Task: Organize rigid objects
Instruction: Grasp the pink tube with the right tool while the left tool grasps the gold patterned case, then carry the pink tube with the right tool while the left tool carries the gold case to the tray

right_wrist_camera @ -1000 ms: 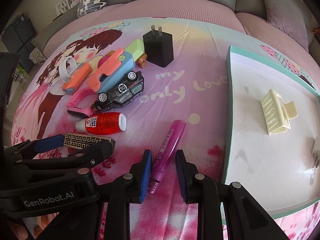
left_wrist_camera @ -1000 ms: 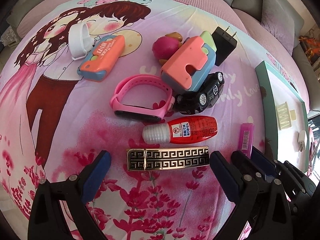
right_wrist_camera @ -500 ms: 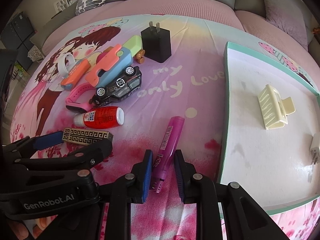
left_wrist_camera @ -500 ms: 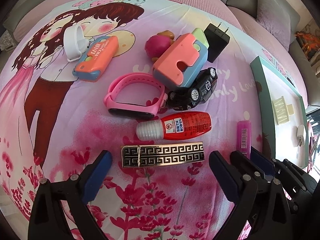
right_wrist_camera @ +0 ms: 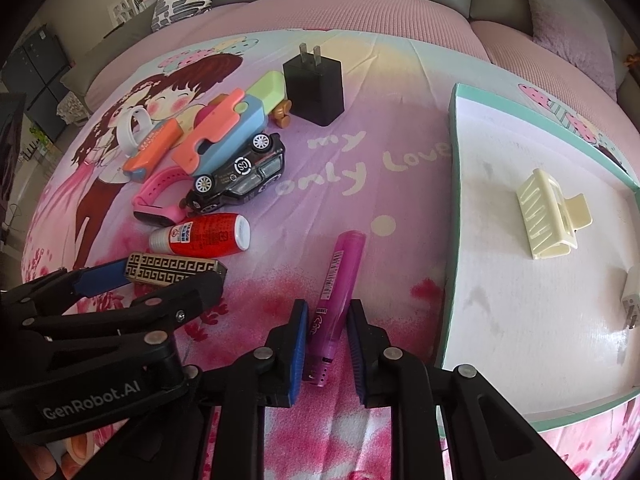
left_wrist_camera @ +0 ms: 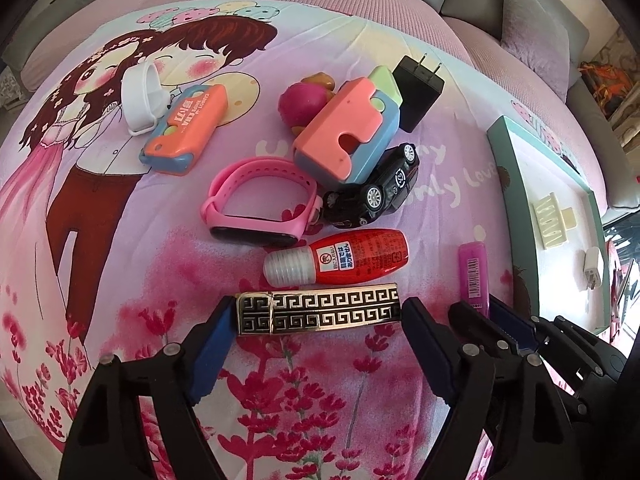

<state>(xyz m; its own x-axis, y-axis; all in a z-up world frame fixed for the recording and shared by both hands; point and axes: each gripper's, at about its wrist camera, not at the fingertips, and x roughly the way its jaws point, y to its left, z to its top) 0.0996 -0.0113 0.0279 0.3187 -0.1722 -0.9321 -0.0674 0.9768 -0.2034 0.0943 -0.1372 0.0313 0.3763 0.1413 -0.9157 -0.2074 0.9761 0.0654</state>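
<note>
A black-and-gold patterned bar (left_wrist_camera: 318, 309) lies on the printed bedspread between the fingers of my left gripper (left_wrist_camera: 318, 320); the jaws touch or nearly touch its two ends. It also shows in the right wrist view (right_wrist_camera: 172, 272). A purple marker (right_wrist_camera: 334, 292) lies between the fingers of my right gripper (right_wrist_camera: 326, 340), which stands partly closed around its lower end with small gaps at both sides. The marker also shows in the left wrist view (left_wrist_camera: 474, 276). A red bottle (left_wrist_camera: 340, 256) lies just beyond the bar.
A black toy car (left_wrist_camera: 376, 192), pink watch band (left_wrist_camera: 260, 212), pink-blue toy (left_wrist_camera: 348, 136), orange case (left_wrist_camera: 184, 128), white ring (left_wrist_camera: 142, 96) and black charger (left_wrist_camera: 418, 88) lie beyond. A green-rimmed white tray (right_wrist_camera: 452, 200) at right holds a cream hair clip (right_wrist_camera: 548, 216) and a white plug (right_wrist_camera: 632, 292).
My left gripper has moved forward and narrowed from wide open until its jaws reach the ends of the patterned bar. My right gripper has moved forward along the purple marker.
</note>
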